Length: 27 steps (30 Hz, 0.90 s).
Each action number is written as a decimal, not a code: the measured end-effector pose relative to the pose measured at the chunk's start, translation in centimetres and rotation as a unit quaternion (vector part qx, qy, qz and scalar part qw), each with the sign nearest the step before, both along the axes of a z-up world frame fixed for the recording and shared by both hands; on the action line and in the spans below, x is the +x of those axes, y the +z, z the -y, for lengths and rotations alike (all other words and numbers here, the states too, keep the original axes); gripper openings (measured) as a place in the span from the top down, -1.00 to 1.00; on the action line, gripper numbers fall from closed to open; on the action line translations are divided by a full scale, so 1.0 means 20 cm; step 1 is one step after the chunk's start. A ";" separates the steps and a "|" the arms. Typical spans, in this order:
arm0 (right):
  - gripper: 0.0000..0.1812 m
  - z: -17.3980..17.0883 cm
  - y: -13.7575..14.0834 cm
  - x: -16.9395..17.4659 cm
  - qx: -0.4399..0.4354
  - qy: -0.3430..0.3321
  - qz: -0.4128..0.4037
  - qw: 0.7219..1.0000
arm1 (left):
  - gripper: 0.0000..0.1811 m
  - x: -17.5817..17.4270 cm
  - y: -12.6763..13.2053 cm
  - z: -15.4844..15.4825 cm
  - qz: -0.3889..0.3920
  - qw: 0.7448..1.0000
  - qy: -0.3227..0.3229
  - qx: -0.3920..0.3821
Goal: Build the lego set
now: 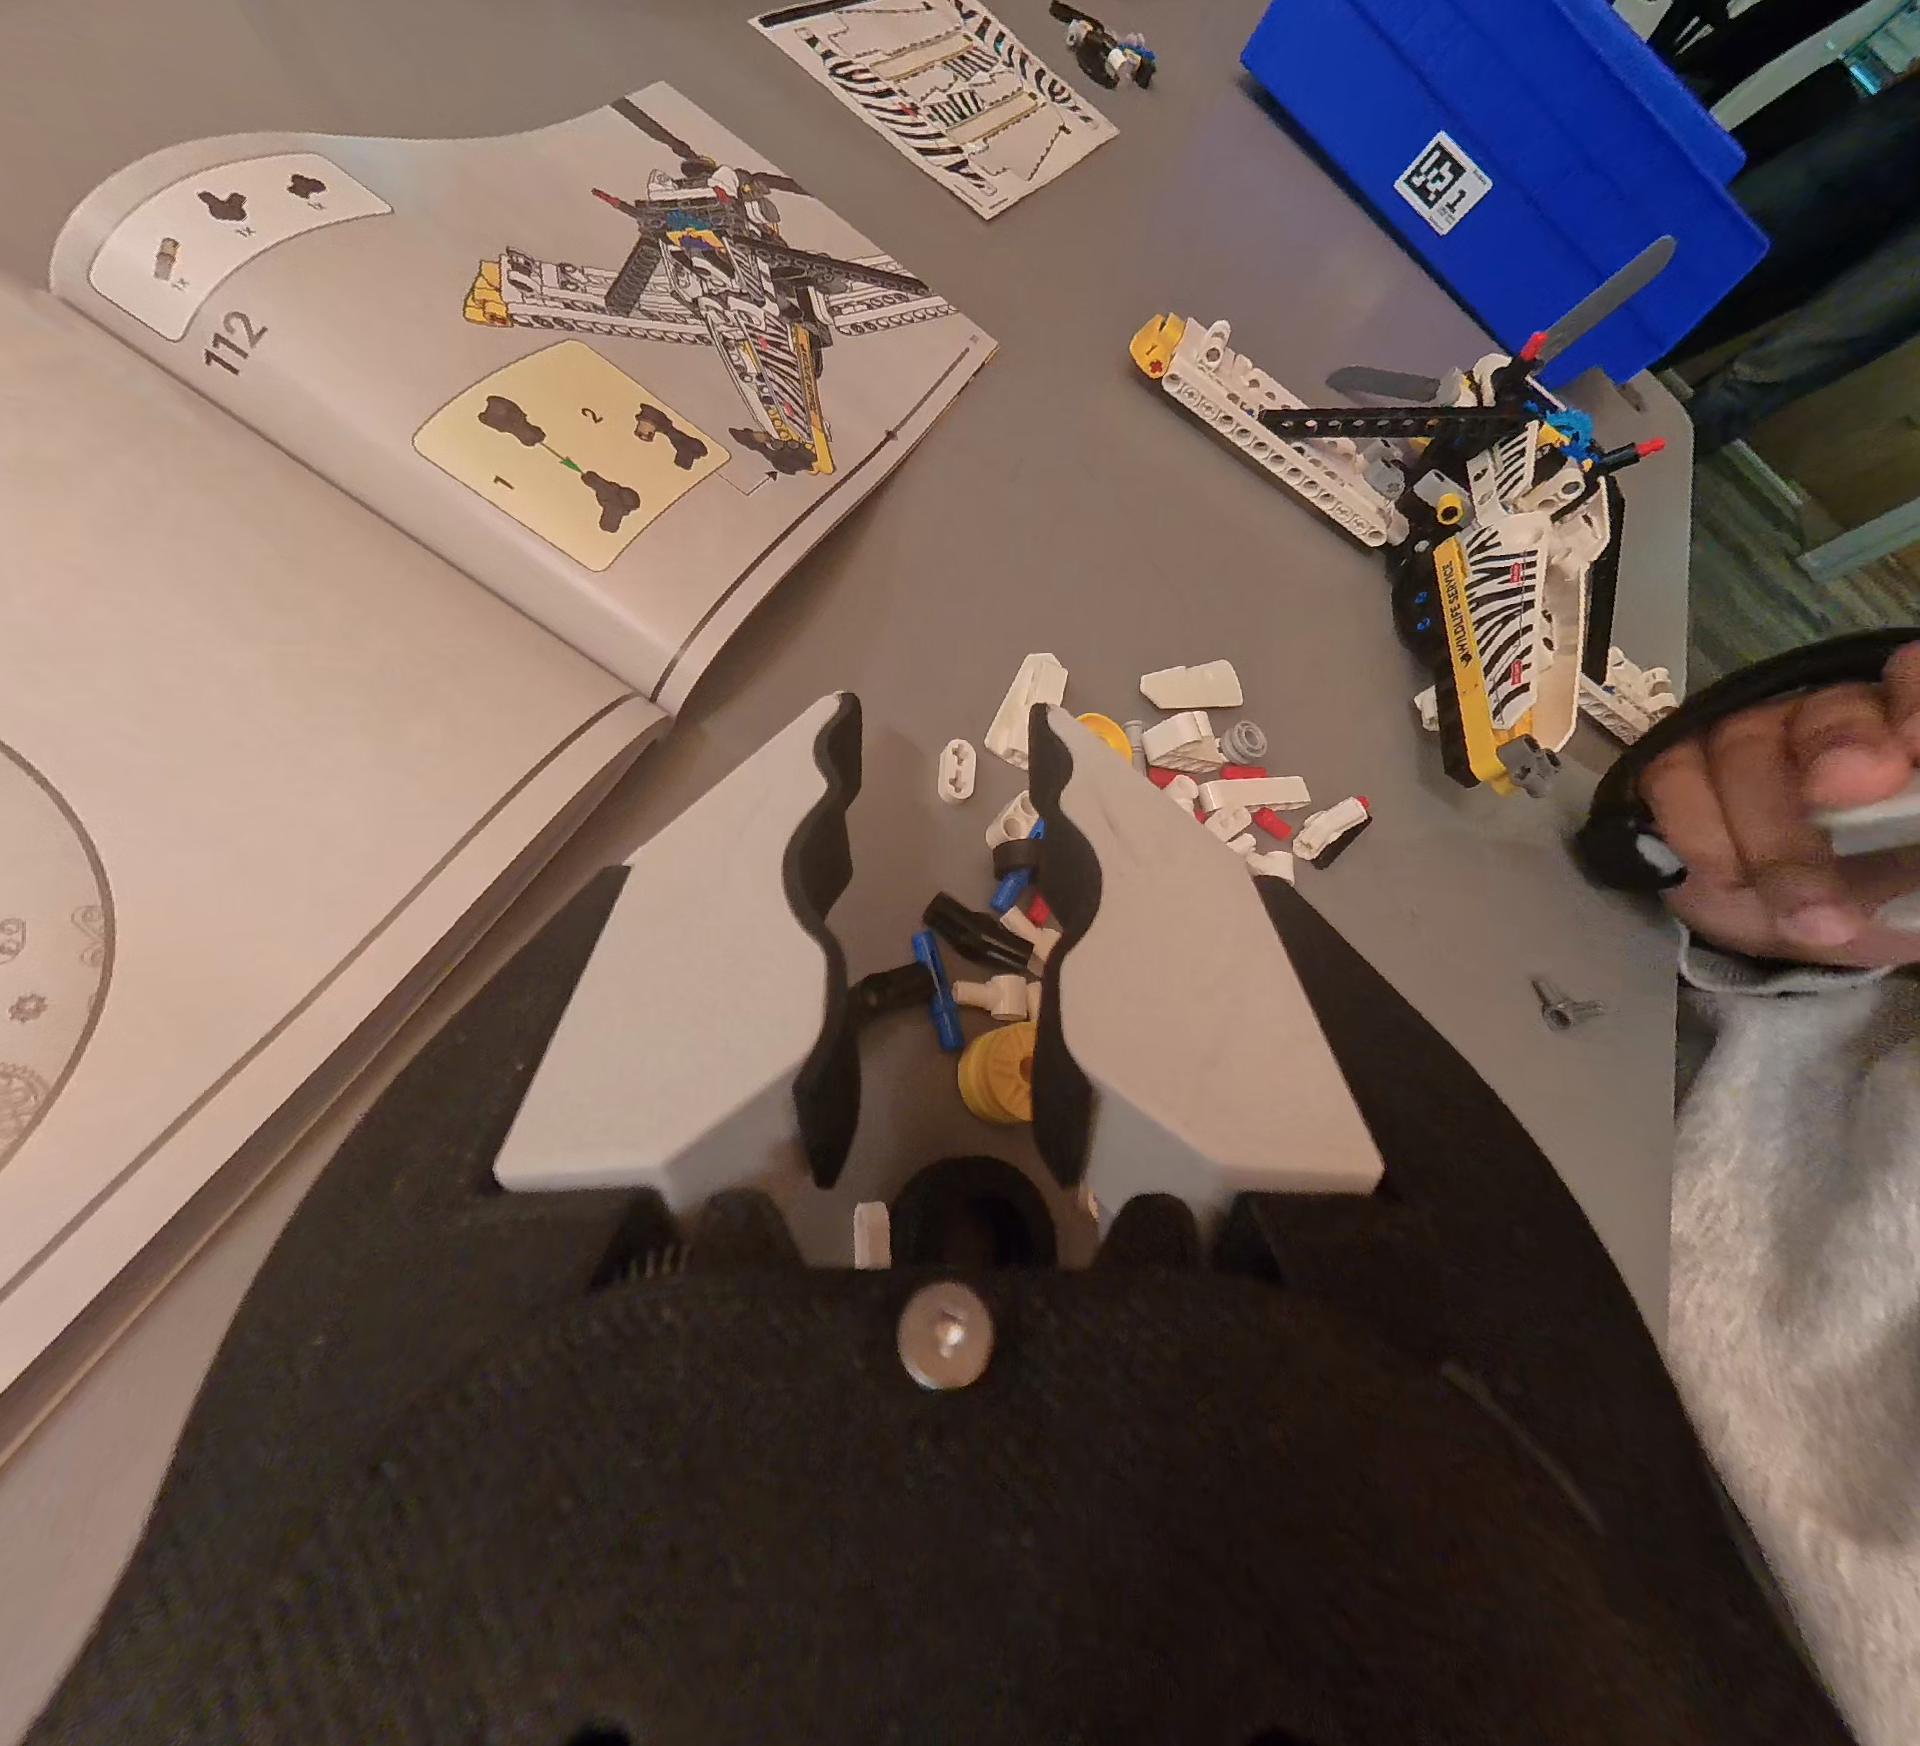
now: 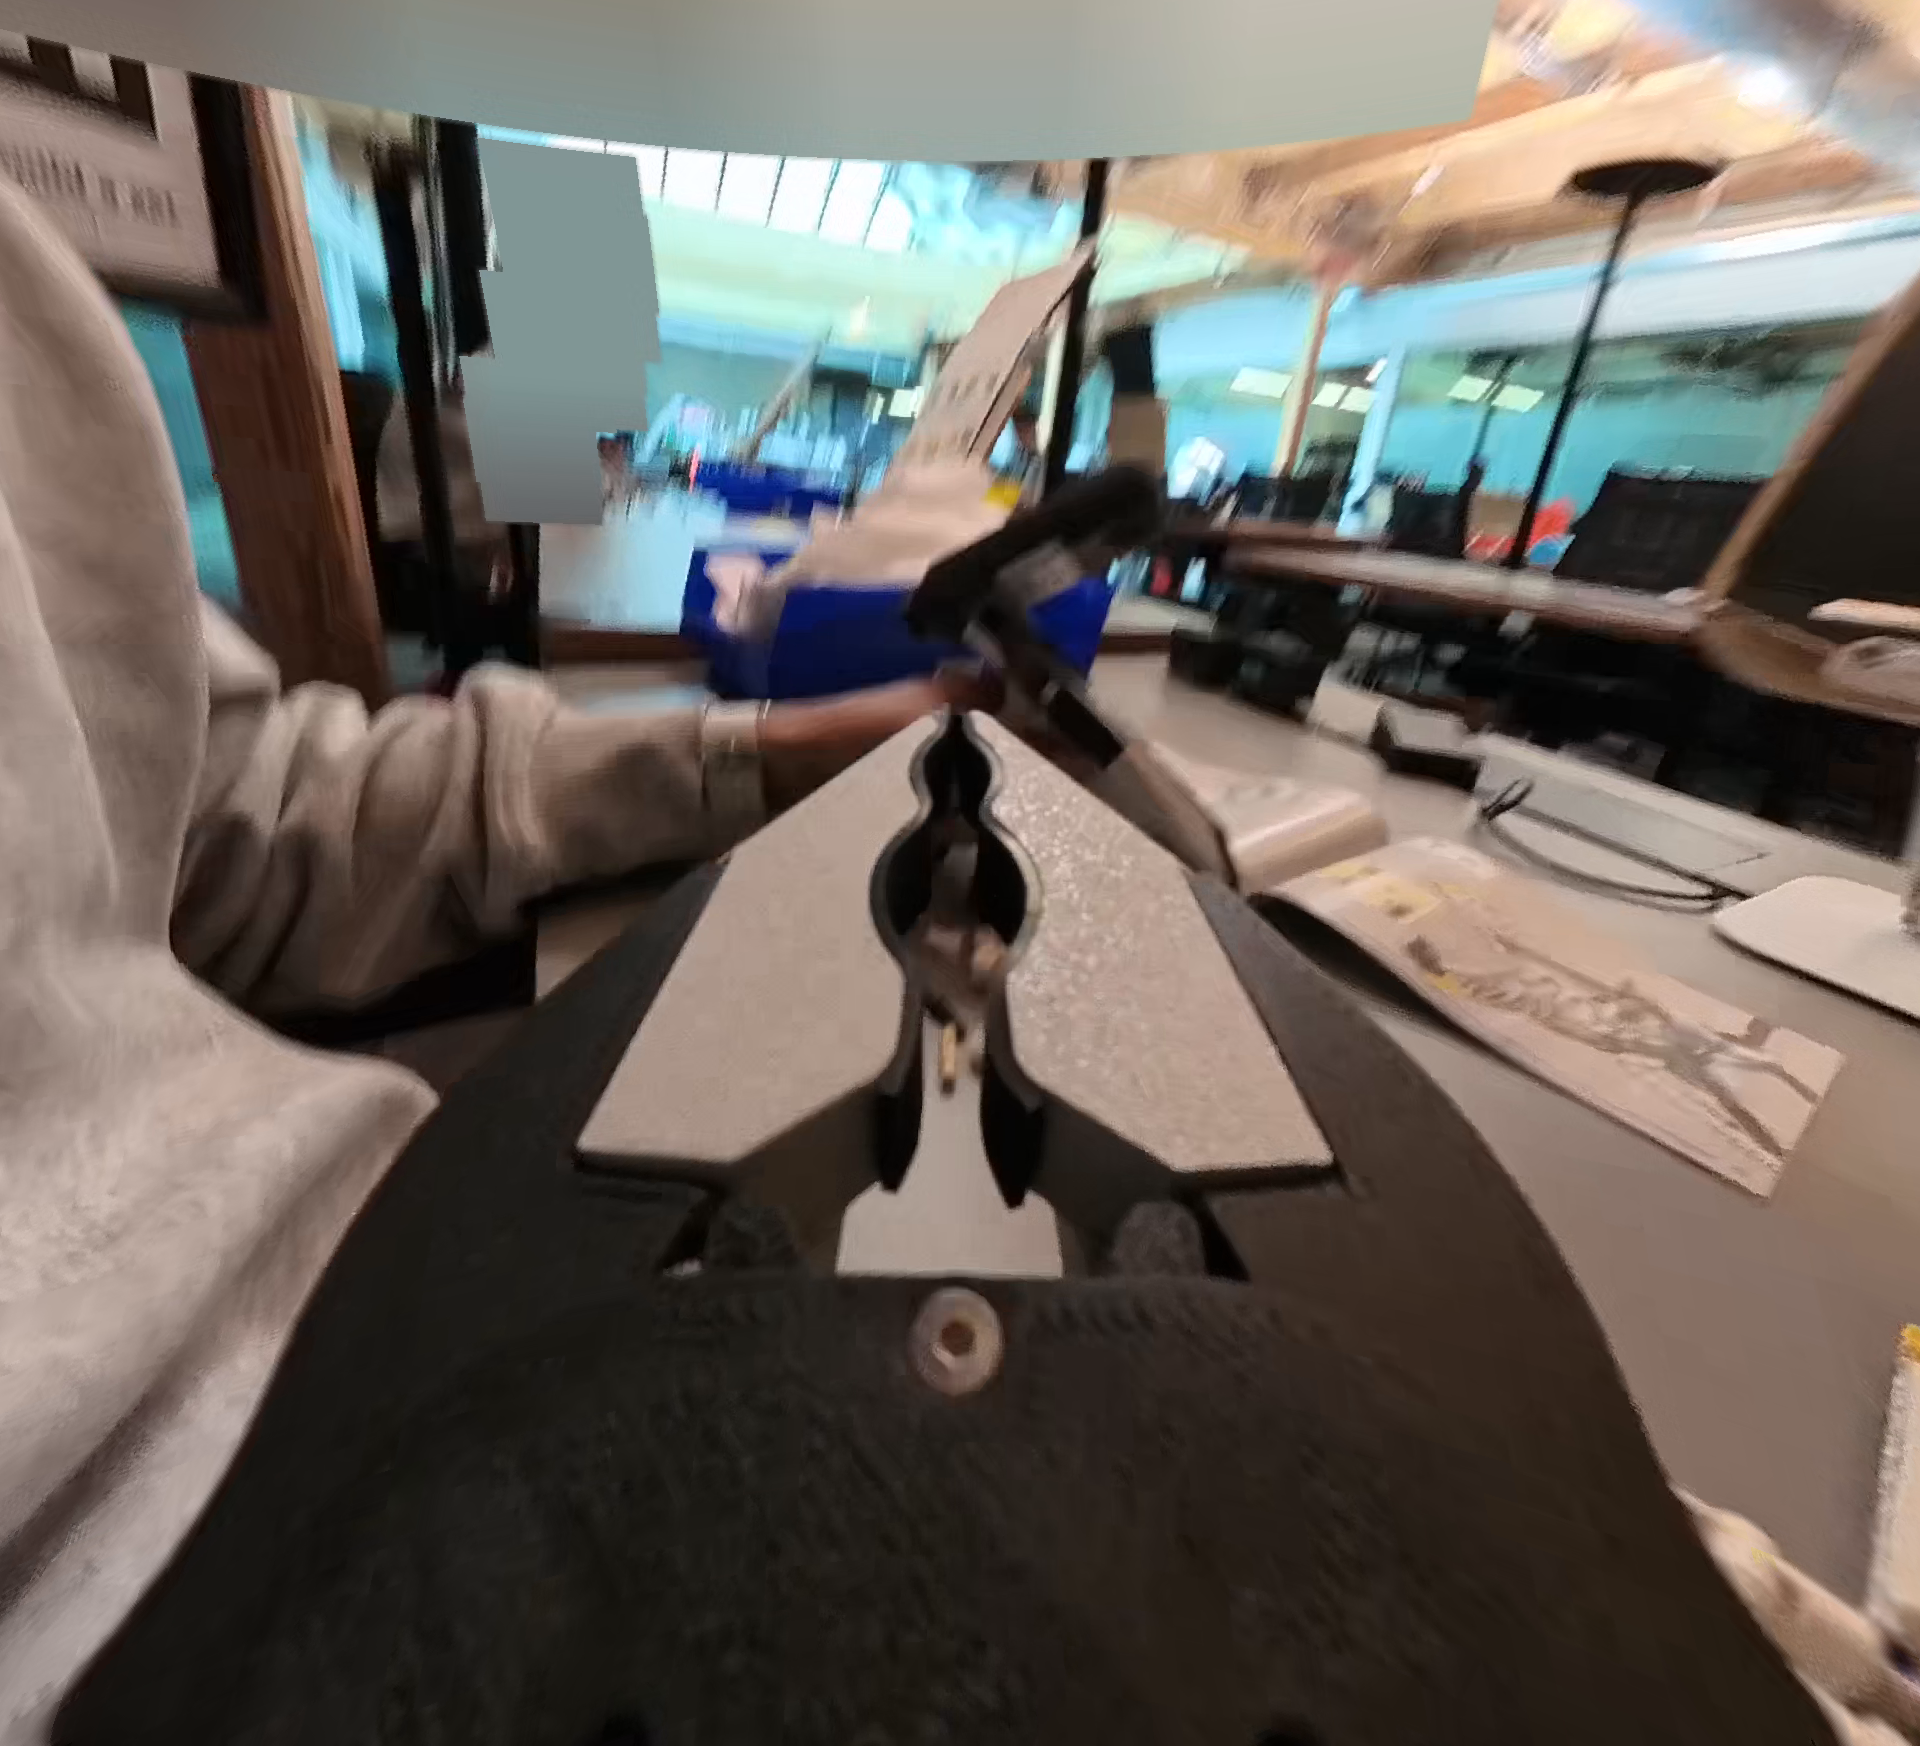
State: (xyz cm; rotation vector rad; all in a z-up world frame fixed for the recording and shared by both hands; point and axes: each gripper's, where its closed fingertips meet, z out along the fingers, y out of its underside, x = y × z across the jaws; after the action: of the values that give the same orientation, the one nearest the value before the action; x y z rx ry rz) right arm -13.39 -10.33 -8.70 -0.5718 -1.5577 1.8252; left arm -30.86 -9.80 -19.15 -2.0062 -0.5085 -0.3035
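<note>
My left gripper (image 1: 940,740) is open and hovers low over a pile of loose lego pieces (image 1: 1174,761). Between its fingers lie a black connector (image 1: 971,933), blue pins (image 1: 935,984) and a yellow wheel (image 1: 995,1078). The part-built zebra-striped helicopter (image 1: 1486,553) stands to the right of the pile. My right gripper (image 2: 951,735) is raised off the table with its jaws closed. A small grey and tan lego piece (image 2: 958,953) sits pinched in the hollow between them, blurred. The left gripper (image 2: 1039,595) also shows beyond it, held in a hand.
The open instruction booklet (image 1: 468,449) covers the table's left side. A sticker sheet (image 1: 935,86) and a small sub-assembly (image 1: 1107,49) lie behind it. A blue bin (image 1: 1486,107) stands at the back right. A hand (image 1: 1787,834) and grey sleeve are at the right, with a stray grey piece (image 1: 1564,1005). The left gripper's tips are roughly 20 cm from the right gripper's.
</note>
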 end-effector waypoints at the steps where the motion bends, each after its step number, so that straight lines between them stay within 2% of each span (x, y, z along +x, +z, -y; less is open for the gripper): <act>1: 1.00 -0.07 0.06 0.01 -0.041 -0.013 -0.019 0.999 | 0.68 0.00 0.00 0.00 0.000 1.000 0.001 0.001; 4: 1.00 -0.26 0.12 -0.01 -0.145 -0.044 -0.017 0.988 | 0.68 0.00 0.01 0.00 0.001 1.000 0.000 0.005; 7: 1.00 -0.28 0.07 -0.06 -0.196 -0.008 0.052 0.979 | 0.68 0.01 0.00 0.00 0.000 1.000 -0.002 0.001; 9: 1.00 -0.26 0.06 -0.07 -0.202 0.009 0.069 0.977 | 0.67 0.01 -0.01 0.00 -0.002 1.000 -0.003 -0.003; 27: 1.00 -0.21 0.04 -0.06 -0.172 0.014 0.065 0.983 | 0.68 0.01 -0.01 -0.01 -0.001 1.000 -0.006 -0.003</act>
State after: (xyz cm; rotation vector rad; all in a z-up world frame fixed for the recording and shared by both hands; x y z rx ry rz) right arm -14.67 -6.08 -7.85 -0.8467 -1.3408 2.1331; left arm -30.59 -9.69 -19.27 -2.0166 -0.4971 -0.3071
